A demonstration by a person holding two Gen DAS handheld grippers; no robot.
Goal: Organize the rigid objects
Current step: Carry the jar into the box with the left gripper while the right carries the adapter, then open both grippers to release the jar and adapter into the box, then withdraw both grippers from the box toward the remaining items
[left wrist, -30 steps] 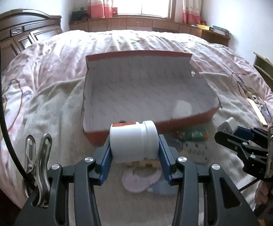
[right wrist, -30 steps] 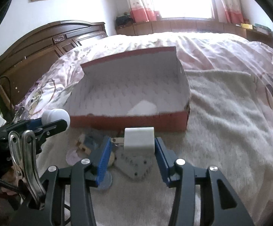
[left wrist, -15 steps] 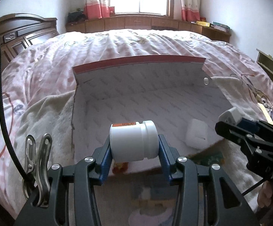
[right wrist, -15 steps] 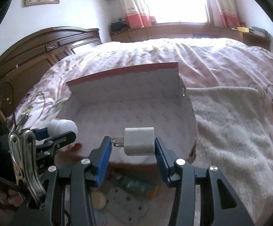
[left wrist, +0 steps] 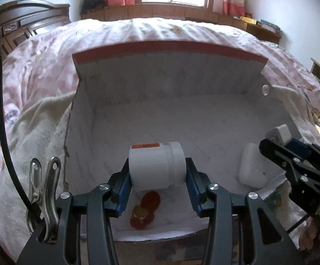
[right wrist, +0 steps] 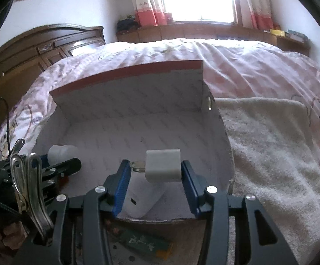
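Left cam had my left gripper [left wrist: 157, 172] clamped on the white jar [left wrist: 156, 167], sideways over the box [left wrist: 171, 101] floor, while right cam showed my right gripper [right wrist: 155, 172] pinching the charger plug [right wrist: 162, 165], prongs left, above the white case [right wrist: 143, 201].

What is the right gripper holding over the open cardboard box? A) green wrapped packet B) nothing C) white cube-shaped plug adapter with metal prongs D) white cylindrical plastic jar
C: the right gripper has its blue pads pressed on the white cube-shaped plug adapter, prongs pointing left, above the open cardboard box.
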